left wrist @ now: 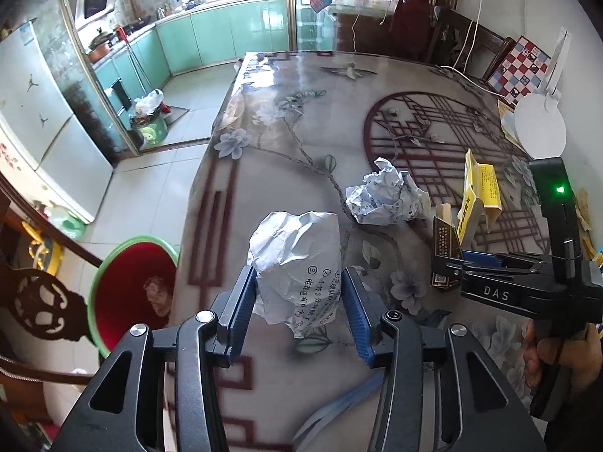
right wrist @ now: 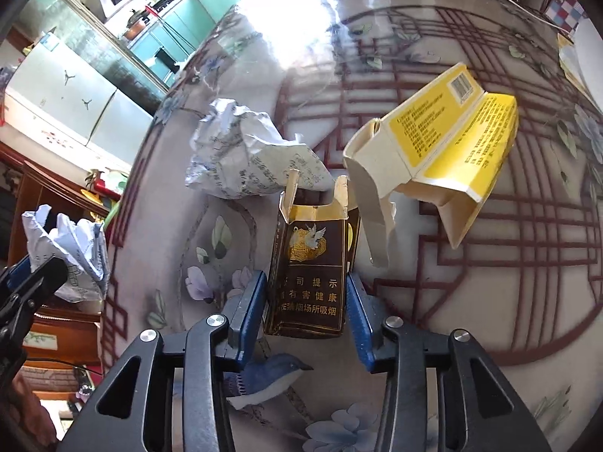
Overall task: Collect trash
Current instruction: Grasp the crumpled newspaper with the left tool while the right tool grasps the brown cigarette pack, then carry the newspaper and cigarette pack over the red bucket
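Left gripper [left wrist: 299, 301]: blue pads pinching a crumpled paper ball [left wrist: 297, 260], held above the table [left wrist: 264, 173] near its left edge. Right gripper [right wrist: 307, 312]: pads clamped on both sides of a torn-open dark cigarette pack [right wrist: 311, 275], upright, raised off the tabletop. Second crumpled paper [right wrist: 245, 158] lying toward the table's middle, just beyond the pack. Opened yellow carton [right wrist: 452, 150] beside it, on the lattice print. Red bin with green rim [left wrist: 132, 293] on the floor, against the table's left edge.
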Demonstrator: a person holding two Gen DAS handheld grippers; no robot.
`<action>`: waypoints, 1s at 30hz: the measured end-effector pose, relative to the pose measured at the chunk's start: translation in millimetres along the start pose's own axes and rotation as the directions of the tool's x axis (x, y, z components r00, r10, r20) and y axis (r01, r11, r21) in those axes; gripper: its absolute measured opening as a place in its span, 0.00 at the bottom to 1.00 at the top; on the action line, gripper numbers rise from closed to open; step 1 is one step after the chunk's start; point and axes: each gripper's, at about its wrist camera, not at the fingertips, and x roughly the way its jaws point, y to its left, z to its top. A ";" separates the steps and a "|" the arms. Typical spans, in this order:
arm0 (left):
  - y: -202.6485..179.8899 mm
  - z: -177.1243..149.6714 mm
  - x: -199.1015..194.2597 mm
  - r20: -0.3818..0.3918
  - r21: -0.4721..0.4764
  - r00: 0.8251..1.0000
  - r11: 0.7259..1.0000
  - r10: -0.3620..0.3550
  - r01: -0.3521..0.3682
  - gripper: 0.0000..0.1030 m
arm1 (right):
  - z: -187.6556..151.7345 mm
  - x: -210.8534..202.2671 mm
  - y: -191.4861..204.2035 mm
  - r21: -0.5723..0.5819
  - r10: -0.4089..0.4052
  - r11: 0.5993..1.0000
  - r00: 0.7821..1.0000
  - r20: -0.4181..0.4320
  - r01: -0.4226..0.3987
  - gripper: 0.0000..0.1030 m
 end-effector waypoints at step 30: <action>136.0 -25.9 -7.7 0.008 -0.106 1.000 0.994 0.027 -0.026 0.44 | -18.2 -51.1 175.2 -0.168 0.069 0.985 0.991 0.116 -0.049 0.39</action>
